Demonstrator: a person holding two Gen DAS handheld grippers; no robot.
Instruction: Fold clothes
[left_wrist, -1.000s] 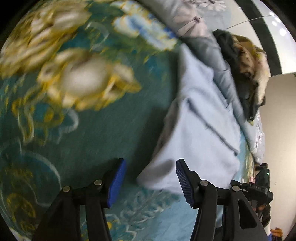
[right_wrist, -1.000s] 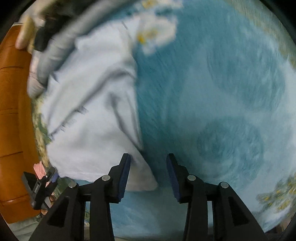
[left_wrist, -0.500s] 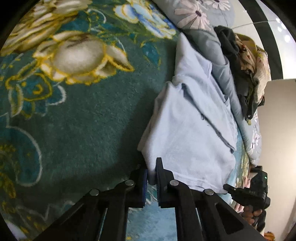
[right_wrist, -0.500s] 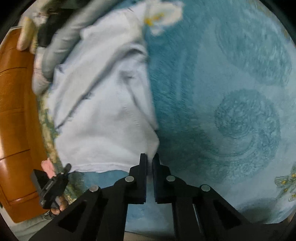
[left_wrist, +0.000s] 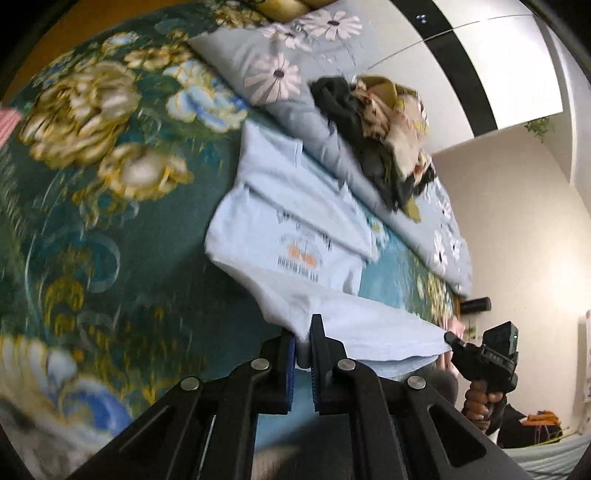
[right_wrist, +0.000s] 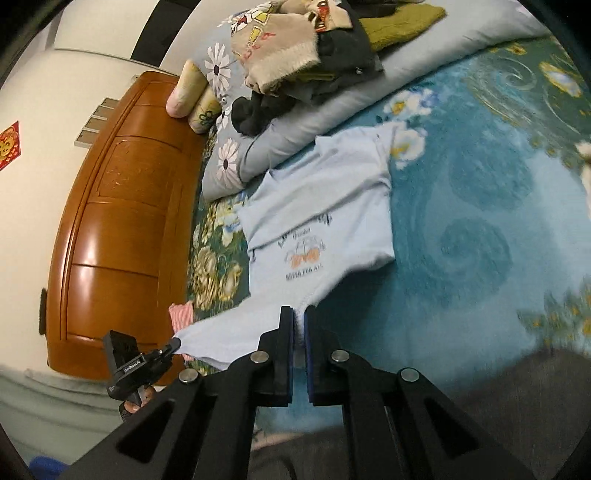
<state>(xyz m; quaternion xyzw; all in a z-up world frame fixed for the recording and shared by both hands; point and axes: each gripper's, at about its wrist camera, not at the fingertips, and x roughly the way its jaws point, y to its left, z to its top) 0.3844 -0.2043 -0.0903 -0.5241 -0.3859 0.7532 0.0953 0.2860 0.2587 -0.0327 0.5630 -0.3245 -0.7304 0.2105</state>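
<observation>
Both my jaws are clamped on the hem of the pale blue T-shirt (right_wrist: 325, 206), one bottom corner each.
My left gripper (left_wrist: 303, 341) and right gripper (right_wrist: 298, 326) hold the hem raised off the bed (right_wrist: 480, 206); the shirt's upper part lies print-up beside the grey floral pillow (right_wrist: 295, 140) bearing piled clothes (right_wrist: 295, 48).

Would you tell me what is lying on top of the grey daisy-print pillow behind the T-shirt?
A heap of clothes lies on the pillow: beige patterned, black and olive pieces. The pillow's surface beneath the heap is covered.
</observation>
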